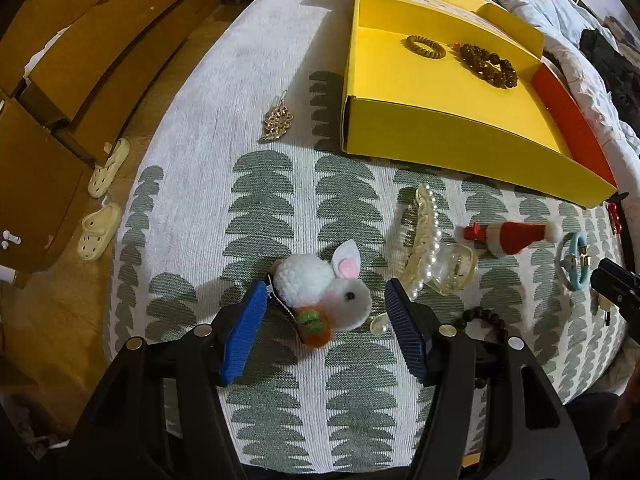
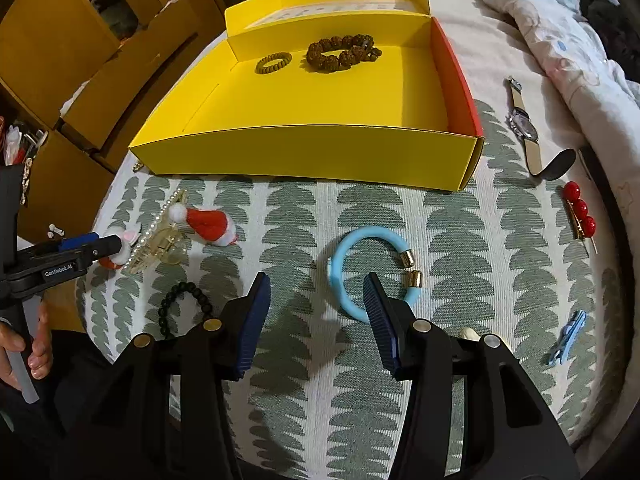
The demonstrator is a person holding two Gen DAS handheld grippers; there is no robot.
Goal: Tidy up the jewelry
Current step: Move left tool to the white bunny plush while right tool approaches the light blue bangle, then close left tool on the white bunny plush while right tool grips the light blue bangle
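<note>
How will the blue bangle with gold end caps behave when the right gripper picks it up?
The blue bangle looks like a smooth, rigid open ring, so it probably keeps its shape. Its rounded tube may slip or pivot between the right gripper fingers. Lying flat on the woven cloth, it seems unlikely to roll.

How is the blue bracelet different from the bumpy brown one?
The blue bracelet is smooth, with shiny gold caps at a gap; the brown beaded bracelet is made of knobbly beads all the way round. The blue bracelet lies on the patterned cloth, outside the yellow box; the brown beaded bracelet is already inside it. The right gripper straddles the blue one; nothing is near the brown one. Both are rings lying flat.
</note>
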